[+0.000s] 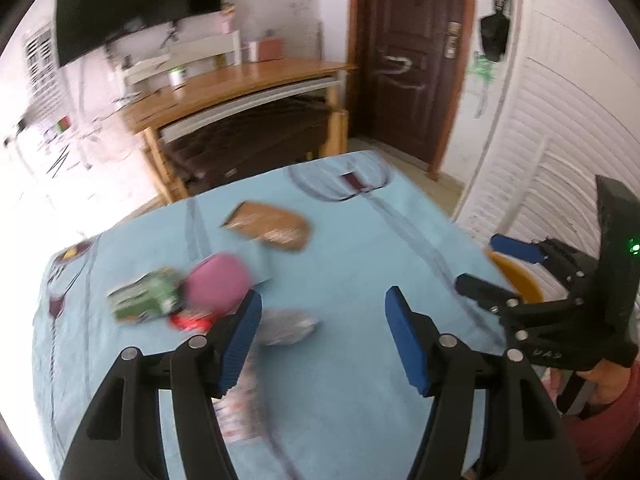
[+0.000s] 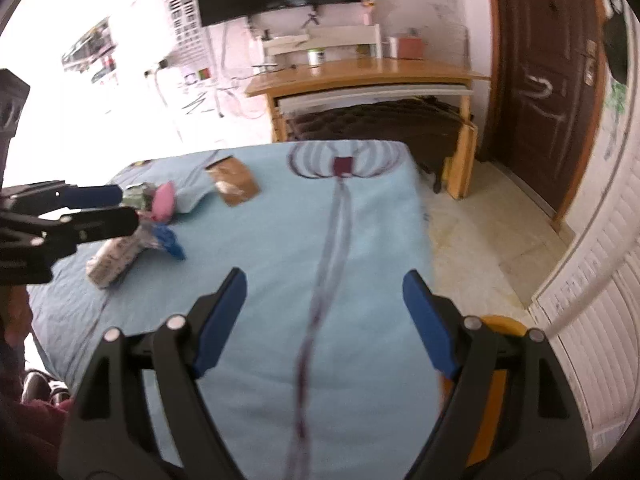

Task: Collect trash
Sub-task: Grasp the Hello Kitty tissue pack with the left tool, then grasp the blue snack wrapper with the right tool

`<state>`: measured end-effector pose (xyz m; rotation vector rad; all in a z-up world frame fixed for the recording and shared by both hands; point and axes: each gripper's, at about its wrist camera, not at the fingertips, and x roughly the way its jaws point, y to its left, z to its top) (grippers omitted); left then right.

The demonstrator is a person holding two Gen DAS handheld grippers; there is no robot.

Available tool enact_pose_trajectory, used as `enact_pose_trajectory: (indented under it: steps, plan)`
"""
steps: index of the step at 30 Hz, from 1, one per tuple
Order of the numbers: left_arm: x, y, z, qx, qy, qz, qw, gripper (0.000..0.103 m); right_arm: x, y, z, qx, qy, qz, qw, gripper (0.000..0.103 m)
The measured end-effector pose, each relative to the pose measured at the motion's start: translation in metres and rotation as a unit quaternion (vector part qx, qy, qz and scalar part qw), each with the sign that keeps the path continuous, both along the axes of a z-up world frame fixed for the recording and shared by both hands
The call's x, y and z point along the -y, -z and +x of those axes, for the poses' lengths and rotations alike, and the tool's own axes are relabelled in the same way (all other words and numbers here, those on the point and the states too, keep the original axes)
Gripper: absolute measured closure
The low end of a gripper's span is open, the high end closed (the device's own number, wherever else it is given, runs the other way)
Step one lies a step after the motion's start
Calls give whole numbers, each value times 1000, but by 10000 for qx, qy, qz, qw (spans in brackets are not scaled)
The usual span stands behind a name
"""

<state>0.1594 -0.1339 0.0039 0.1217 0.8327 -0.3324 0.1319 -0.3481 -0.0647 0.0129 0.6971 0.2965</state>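
Observation:
Trash lies on a light blue bedspread (image 1: 344, 264): a brown paper pouch (image 1: 272, 226), a pink wrapper (image 1: 218, 284), a green packet (image 1: 142, 300), a red scrap (image 1: 190, 322) and a silver wrapper (image 1: 286, 326). My left gripper (image 1: 322, 320) is open and empty above the bedspread, just right of the pile. My right gripper (image 2: 324, 304) is open and empty over the bare bedspread (image 2: 280, 232); it also shows in the left wrist view (image 1: 480, 264). The right wrist view shows the pouch (image 2: 233, 184), the pink wrapper (image 2: 164, 200), a blue scrap (image 2: 170, 242) and a pale printed packet (image 2: 114, 258).
An orange-yellow bin (image 2: 492, 380) stands by the bed's right side, also in the left wrist view (image 1: 518, 276). A wooden desk (image 2: 360, 76) and a dark door (image 2: 544, 88) are beyond the bed. A white louvred wardrobe (image 2: 592, 272) is at the right.

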Motion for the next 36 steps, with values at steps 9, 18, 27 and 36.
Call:
enact_pose_trajectory:
  steps: [9,18,27,36]
  plan:
    - [-67,37,4,-506,-297,9,9983,37,-52,-5,6,-4,-372,-123,9992,26]
    - [-76,59,3,-635,-137,-114,9978,55,-84,-5,13,-77,-682,-219,9974,26]
    - [-93,54,-11,-477,-7,-458,9978,64,-122,0,15,-195,-1356,-407,9897,25]
    - [-129,48,-22,-393,-310,-629,9968,64,-160,7,23,-372,-1765,-766,9806,25]
